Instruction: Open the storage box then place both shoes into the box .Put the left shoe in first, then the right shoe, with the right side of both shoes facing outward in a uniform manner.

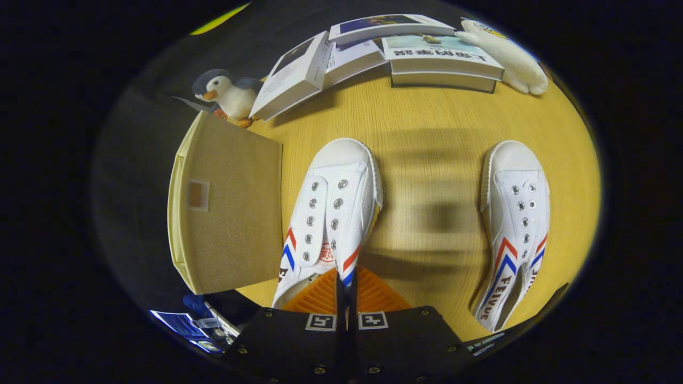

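Two white shoes are in sight. One shoe [331,213] is pinched at its heel-side wall between the fingers of the gripper [346,298], which are closed on it, toe pointing to 12 o'clock. The other shoe [513,229] lies on the wooden table [427,133] at about 2 o'clock from the fingers, well apart from the first. One beige fabric storage box [227,205] stands at 10 o'clock, just beside the held shoe, its lid closed. Beyond, at 12 o'clock, lie four books [373,53]; one penguin toy [227,96] sits at 11 o'clock and one white plush [507,56] at 1 o'clock. Nothing lies between the held shoe and the box
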{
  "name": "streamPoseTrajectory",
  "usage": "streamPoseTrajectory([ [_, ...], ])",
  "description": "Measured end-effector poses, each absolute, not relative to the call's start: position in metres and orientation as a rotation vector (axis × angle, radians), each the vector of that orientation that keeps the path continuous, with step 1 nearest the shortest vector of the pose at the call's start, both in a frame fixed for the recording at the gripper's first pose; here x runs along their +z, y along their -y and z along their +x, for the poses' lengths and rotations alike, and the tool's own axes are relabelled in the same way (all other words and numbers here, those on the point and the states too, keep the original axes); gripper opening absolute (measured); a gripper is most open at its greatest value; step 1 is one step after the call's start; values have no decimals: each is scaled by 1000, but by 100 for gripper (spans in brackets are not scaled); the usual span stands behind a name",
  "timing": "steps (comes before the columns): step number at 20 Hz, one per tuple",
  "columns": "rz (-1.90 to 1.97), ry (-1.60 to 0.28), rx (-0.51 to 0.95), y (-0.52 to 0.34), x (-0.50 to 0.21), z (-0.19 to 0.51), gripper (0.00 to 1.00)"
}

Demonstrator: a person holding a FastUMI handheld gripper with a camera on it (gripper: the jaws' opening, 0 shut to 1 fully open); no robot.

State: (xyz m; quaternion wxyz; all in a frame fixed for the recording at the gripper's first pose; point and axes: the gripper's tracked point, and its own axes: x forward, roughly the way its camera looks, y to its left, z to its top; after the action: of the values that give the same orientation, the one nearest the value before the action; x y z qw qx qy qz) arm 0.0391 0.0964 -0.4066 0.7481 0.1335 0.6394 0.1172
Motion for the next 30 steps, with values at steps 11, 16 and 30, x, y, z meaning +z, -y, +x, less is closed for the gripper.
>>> streamPoseTrajectory([
  [11,227,-1288,352,-133,-288,63,1],
  [16,152,-1260,454,-177,-260,77,1],
  [30,-17,-1305,645,-290,-268,86,1],
])
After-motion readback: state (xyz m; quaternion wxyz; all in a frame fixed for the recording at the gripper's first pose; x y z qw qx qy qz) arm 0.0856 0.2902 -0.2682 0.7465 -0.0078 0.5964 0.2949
